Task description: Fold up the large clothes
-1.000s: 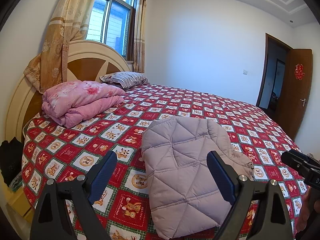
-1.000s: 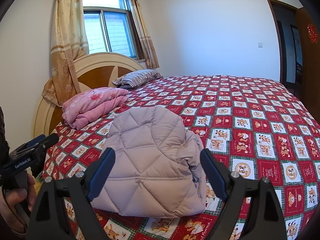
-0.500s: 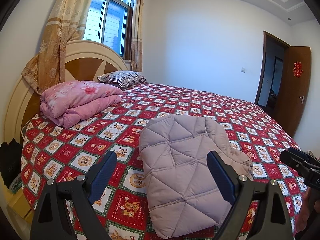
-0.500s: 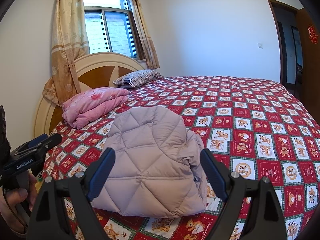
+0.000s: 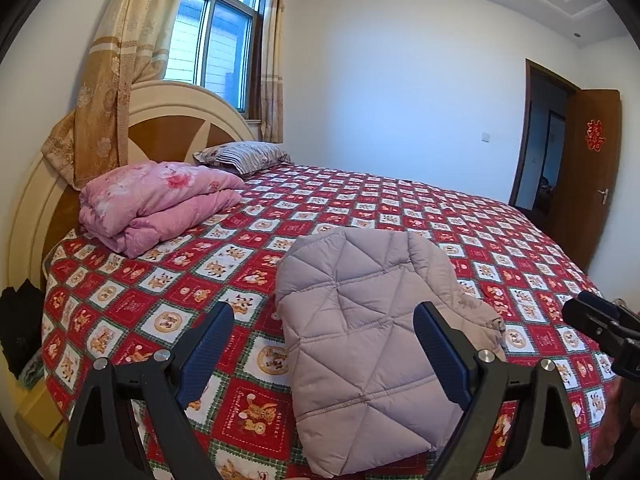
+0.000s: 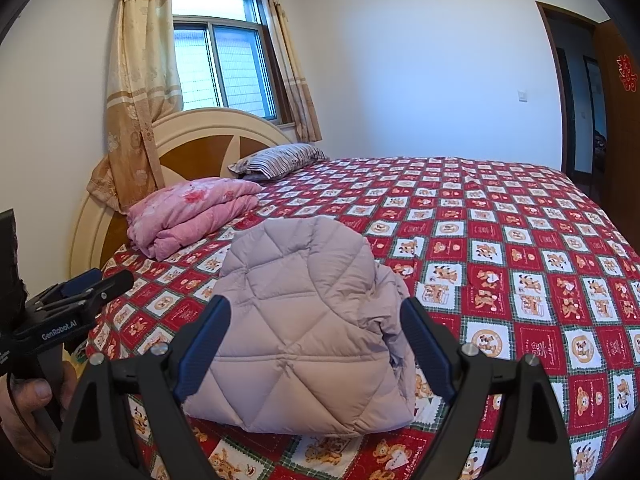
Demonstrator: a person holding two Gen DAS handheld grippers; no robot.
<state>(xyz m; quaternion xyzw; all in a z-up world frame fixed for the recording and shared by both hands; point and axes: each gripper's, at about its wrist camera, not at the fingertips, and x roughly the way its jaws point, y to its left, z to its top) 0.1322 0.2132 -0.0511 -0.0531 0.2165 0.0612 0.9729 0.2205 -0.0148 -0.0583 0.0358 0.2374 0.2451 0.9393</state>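
A pale lilac quilted jacket (image 5: 360, 320) lies folded into a compact rectangle on the red patterned bedspread (image 5: 500, 248), near the bed's front edge; it also shows in the right wrist view (image 6: 304, 320). My left gripper (image 5: 324, 344) is open and empty, held back from the jacket at the bed's near edge. My right gripper (image 6: 316, 340) is open and empty, also short of the jacket. Each gripper shows at the edge of the other's view: the right one (image 5: 600, 328), the left one (image 6: 68, 304).
A folded pink quilt (image 5: 160, 200) and a striped pillow (image 5: 244, 156) lie by the cream and brown headboard (image 5: 168, 128). Curtains and a window are behind. A brown door (image 5: 588, 168) stands open at the right. A dark item (image 5: 20, 320) sits left of the bed.
Both grippers stay open and empty. The left wrist view has shifted slightly; the jacket has not moved.
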